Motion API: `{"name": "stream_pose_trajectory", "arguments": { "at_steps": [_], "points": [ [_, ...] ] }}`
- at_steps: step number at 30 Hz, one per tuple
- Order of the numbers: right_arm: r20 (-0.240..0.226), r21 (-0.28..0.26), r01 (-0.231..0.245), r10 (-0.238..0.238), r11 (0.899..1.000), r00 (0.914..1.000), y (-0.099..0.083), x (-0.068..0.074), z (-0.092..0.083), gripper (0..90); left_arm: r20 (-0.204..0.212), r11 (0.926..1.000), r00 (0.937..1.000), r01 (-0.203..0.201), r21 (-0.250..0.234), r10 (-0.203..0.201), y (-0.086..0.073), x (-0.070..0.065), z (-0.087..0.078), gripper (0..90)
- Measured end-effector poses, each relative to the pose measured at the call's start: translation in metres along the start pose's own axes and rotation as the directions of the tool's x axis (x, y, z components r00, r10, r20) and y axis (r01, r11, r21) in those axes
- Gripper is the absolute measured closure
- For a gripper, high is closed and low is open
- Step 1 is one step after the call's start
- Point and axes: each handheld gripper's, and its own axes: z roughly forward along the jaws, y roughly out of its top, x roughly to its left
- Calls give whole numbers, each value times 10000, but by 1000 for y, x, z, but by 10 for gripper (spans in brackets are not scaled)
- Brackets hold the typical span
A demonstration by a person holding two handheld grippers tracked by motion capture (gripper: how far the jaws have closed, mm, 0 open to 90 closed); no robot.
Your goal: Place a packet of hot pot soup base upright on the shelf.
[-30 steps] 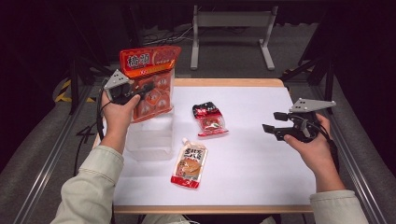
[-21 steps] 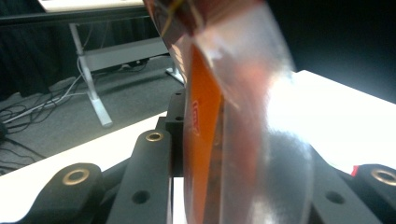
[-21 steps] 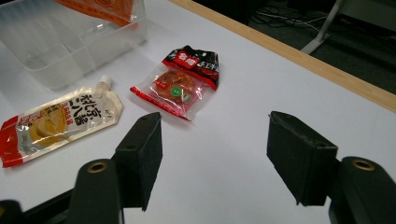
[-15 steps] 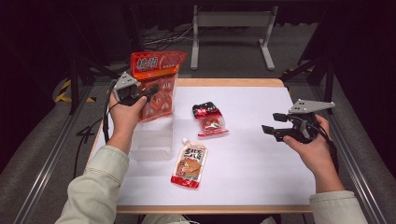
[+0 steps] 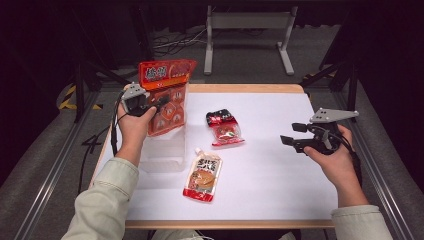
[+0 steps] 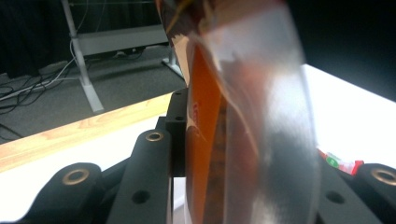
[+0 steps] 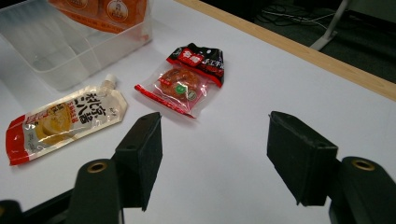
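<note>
Orange-red plastic snack bag (image 5: 166,95) hangs upright over the clear plastic bin (image 5: 162,152), clamped in the left gripper (image 5: 156,103) for lowering inside; right gripper (image 5: 295,135) waits beyond, jaws apart, empty.

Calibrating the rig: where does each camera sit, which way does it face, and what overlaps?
High view: above the person's side, looking forward and down at the table; both forearms and hands enter from below.
Left gripper view: on the left gripper, along its jaws clamping the orange snack bag.
Right gripper view: on the right gripper, jaws open.
High and right gripper views share the spout pouch and clear bin.
</note>
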Motion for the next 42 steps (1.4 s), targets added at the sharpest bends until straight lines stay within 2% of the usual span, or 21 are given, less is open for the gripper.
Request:
{"name": "stream_pose_trajectory", "arguments": {
  "at_steps": [2, 6, 10, 13, 18, 20, 25, 28, 32, 33, 34, 42],
  "points": [
    [-17, -21, 41, -41, 10000, 10000, 1, 1, 1, 370, -38, 9994, 10000, -2, 345, 3, 0, -1, -1, 705],
    [-52, -27, 58, -58, 10000, 10000, 2, 1, 1, 370, 236, 9988, 9995, 186, 453, -197, -2, 2, -5, 703],
    [-72, -34, 66, -67, 10000, 10000, 2, 2, 1, 370, 407, 9976, 9990, 167, 673, -195, -2, 2, -9, 699],
    [-94, -23, 62, -62, 10000, 9999, 2, 2, 2, 370, 620, 9970, 9979, 165, 754, -212, -3, -1, -12, 699],
    [-104, -14, 72, -73, 10000, 9999, 2, 2, 2, 370, 691, 9956, 9976, -70, 932, 5, -3, -3, -14, 700],
    [-95, -25, 71, -71, 10000, 9999, 1, 2, 1, 370, 742, 9950, 9972, -1, 996, -73, -3, -3, -15, 700],
    [-116, -11, 35, -35, 10000, 9999, -1, 2, 0, 370, 904, 9966, 9959, 9, 820, -84, -9, -1, -19, 700],
    [-138, 20, 11, -11, 10000, 9999, -3, 2, 1, 370, 987, 9896, 9951, -235, 1417, 95, -14, -2, -18, 701],
    [-184, 89, -27, 29, 10000, 9998, -5, 2, 3, 370, 1166, 9917, 9932, -99, 1278, -51, -18, 0, -21, 699],
    [-196, 109, -25, 27, 9999, 9998, -5, 3, 4, 370, 1160, 9919, 9932, -184, 1257, 37, -18, 1, -22, 699],
    [-194, 112, -33, 35, 9999, 9998, -6, 3, 5, 370, 1207, 9924, 9926, -40, 1232, -110, -20, 1, -22, 698],
    [-290, 147, -29, 34, 9999, 9996, -6, 6, 8, 370, 1445, 9932, 9884, 303, 1125, -465, -30, 4, -28, 695]
  ]
}}
